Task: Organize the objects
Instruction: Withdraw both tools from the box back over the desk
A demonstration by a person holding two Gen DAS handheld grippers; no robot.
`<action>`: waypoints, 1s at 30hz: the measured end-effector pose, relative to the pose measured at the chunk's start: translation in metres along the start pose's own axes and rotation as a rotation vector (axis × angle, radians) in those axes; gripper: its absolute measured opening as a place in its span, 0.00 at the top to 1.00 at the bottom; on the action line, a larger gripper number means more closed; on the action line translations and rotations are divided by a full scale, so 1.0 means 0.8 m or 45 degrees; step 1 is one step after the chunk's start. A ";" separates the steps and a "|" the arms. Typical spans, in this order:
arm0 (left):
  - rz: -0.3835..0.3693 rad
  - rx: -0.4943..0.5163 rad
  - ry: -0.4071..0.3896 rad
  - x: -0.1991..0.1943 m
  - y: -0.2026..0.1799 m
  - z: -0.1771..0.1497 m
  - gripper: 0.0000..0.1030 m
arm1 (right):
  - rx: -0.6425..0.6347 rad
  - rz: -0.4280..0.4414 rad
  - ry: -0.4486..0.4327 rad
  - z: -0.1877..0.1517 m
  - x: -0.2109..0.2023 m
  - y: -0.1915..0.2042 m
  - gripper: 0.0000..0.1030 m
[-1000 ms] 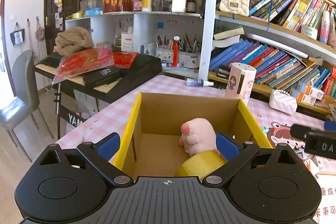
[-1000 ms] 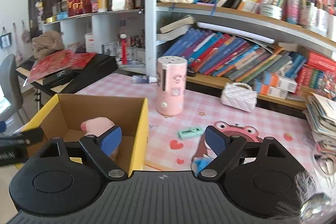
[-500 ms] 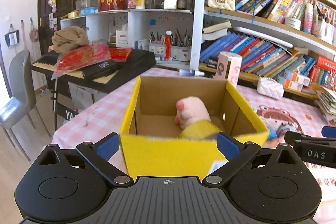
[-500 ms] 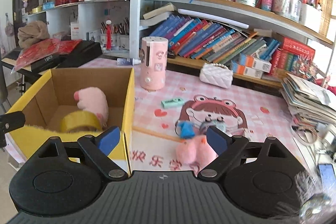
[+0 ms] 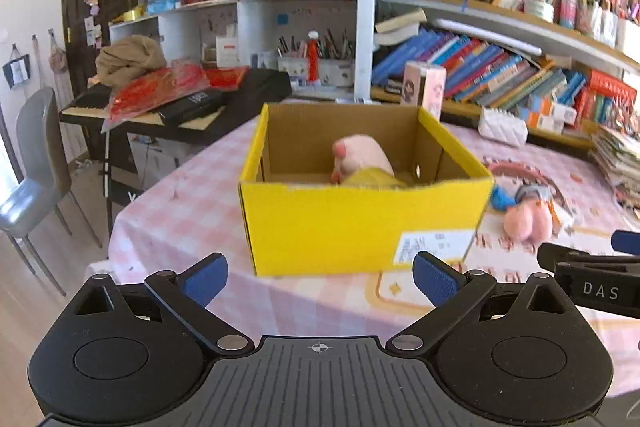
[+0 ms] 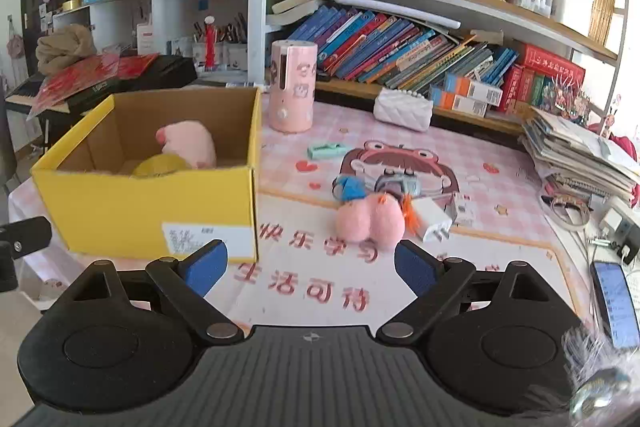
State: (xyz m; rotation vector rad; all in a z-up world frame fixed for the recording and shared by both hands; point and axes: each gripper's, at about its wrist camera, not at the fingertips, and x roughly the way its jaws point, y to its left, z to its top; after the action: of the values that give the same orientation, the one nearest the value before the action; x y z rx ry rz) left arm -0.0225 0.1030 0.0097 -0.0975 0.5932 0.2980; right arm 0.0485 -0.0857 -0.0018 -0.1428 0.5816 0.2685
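Note:
A yellow cardboard box (image 5: 360, 223) (image 6: 152, 203) stands open on the pink checked table, holding a pink plush toy (image 6: 188, 145) (image 5: 362, 157) and a yellow tape roll (image 6: 160, 165). Right of the box lie a pink fluffy pompom toy (image 6: 368, 221) (image 5: 526, 221), a blue charm (image 6: 350, 189), a grey clip (image 6: 398, 183), a white charger (image 6: 434, 219) and a mint green item (image 6: 326, 151). My left gripper (image 5: 320, 275) hangs open and empty before the box front. My right gripper (image 6: 310, 265) is open too, empty, short of the pompom.
A pink cylinder (image 6: 292, 85) and a white quilted purse (image 6: 402, 109) stand behind the loose items. A stack of papers (image 6: 580, 155) and a phone (image 6: 616, 307) lie at the right. Bookshelves (image 6: 400, 35) line the back; a keyboard (image 5: 180, 103) and chair (image 5: 36, 163) stand left.
Both grippers have drawn back from over the box toward the table's near edge and sunk a little. The box front and the loose items right of it have come into view.

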 end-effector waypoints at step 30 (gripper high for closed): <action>-0.274 0.266 0.009 -0.009 -0.079 -0.029 0.03 | 0.164 -0.228 0.107 -0.066 -0.052 -0.061 0.10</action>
State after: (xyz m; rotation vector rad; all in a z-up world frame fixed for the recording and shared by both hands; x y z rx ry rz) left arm -0.0215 0.0369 -0.0046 0.0393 0.6117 0.0262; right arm 0.0017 -0.1524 -0.0192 -0.0815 0.6632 0.0510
